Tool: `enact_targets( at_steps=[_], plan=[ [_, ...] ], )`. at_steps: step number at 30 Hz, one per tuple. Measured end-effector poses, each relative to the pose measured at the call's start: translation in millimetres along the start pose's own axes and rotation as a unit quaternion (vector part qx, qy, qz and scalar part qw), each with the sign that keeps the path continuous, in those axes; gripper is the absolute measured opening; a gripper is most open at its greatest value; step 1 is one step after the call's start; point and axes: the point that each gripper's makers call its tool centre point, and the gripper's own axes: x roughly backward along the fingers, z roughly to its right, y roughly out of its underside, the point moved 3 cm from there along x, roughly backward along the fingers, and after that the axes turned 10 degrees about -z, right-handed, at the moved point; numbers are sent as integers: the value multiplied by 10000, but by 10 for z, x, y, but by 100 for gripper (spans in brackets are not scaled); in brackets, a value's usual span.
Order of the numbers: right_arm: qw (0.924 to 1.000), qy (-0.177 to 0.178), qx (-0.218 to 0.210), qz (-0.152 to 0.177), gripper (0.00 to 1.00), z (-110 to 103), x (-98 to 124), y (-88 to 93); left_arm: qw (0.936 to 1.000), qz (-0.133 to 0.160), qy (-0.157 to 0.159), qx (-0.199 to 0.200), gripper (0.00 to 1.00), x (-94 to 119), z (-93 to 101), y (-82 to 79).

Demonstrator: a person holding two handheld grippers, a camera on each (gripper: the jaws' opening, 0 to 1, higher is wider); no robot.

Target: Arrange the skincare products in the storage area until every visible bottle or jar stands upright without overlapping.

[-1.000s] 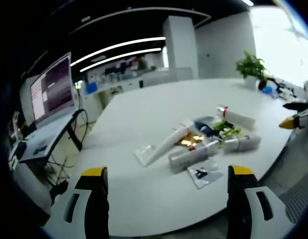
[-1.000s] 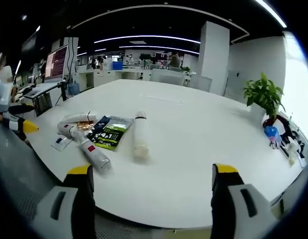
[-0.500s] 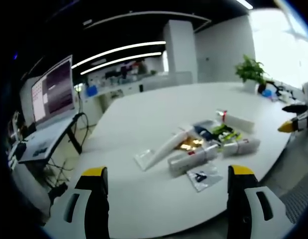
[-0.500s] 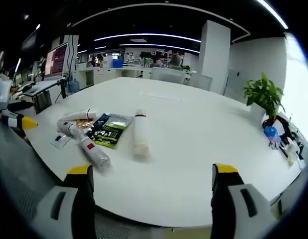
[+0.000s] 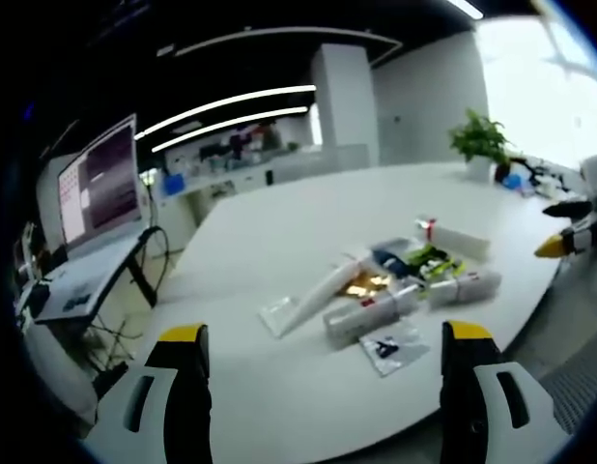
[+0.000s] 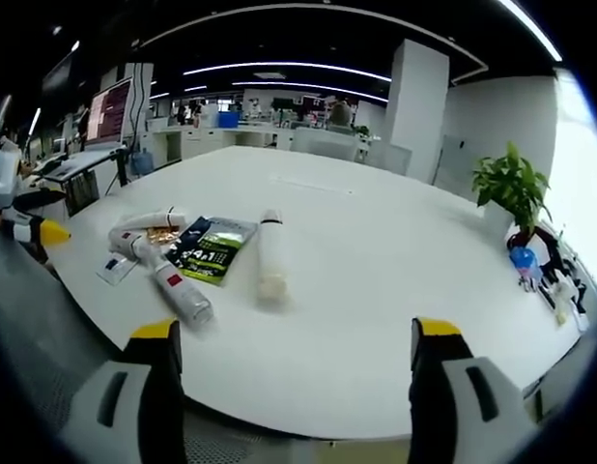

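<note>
The table [image 6: 376,290] is smooth matt white; the sachets [image 6: 210,255] look glossy, the tubes [image 6: 270,259] plastic.

1. The table [image 6: 376,251] is large, white and rounded at its edge.
2. A white tube [image 6: 270,259] lies flat on it, apart from the other items.
3. A green-and-dark sachet [image 6: 213,253] lies flat just beside the tube.
4. A white bottle with a red label [image 6: 175,287] lies on its side near the table edge.
5. A long white tube [image 5: 323,286] lies flat beside a gold packet [image 5: 364,282].
6. A small clear packet [image 5: 390,345] lies nearest the edge.
7. A potted plant [image 6: 511,193] stands at the far side.
</note>
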Motion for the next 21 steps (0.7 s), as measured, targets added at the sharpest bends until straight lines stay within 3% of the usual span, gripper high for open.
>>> enact_targets(
  at_steps=[7, 21],
  plan=[
    [10000, -2, 54, -71, 99, -5, 2, 17, 10000, 56, 1, -25, 97, 7, 3, -17],
    [9986, -382, 165, -316, 99, -108, 3, 41, 9999, 102, 25, 7, 97, 9, -7, -20]
  ],
)
